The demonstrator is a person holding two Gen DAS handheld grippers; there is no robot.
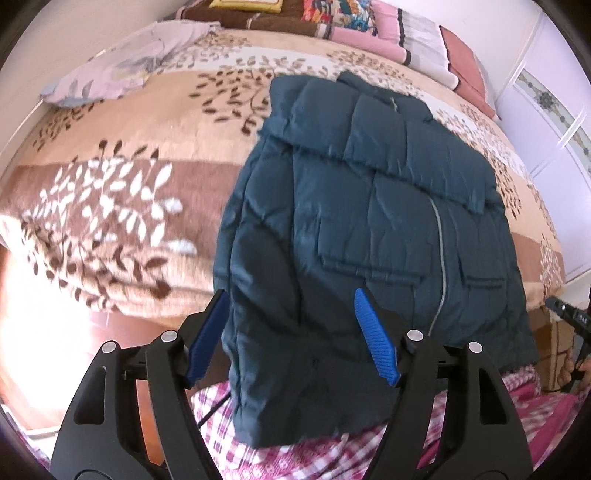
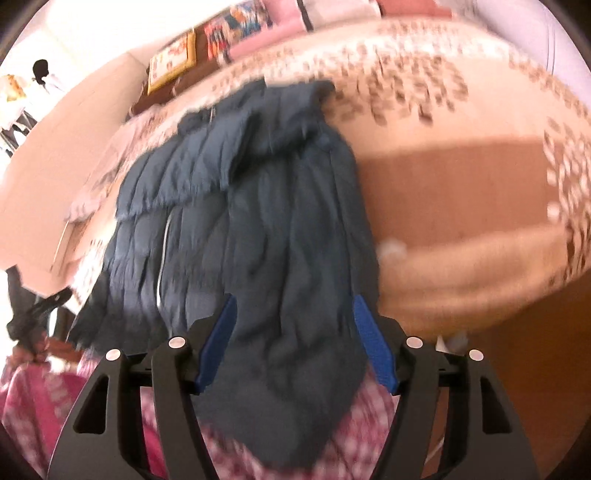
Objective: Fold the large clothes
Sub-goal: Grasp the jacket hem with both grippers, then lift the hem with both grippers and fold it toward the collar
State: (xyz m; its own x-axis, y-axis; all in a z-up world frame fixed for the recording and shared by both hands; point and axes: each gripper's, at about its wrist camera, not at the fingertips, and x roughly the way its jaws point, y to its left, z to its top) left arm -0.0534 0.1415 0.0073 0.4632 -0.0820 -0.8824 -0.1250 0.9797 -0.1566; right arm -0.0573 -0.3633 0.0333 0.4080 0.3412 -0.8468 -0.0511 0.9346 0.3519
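Note:
A dark teal quilted jacket [image 1: 369,221] lies front-up on the bed, sleeves folded in, its hem hanging over the near edge. My left gripper [image 1: 291,332] is open, its blue pads either side of the jacket's lower left corner. In the right wrist view, which is blurred, the jacket [image 2: 258,221] runs away from me. My right gripper [image 2: 293,332] is open with the jacket's lower right corner between its blue pads. The other gripper's tip shows at the right edge of the left wrist view [image 1: 565,310].
The bed has a beige and brown leaf-pattern blanket [image 1: 129,192]. A pale floral pillow [image 1: 122,70] lies far left. Folded quilts and pillows [image 1: 369,26] are stacked at the headboard. A pink checked cloth [image 1: 295,450] is below the grippers. White wardrobe doors [image 1: 554,129] stand at right.

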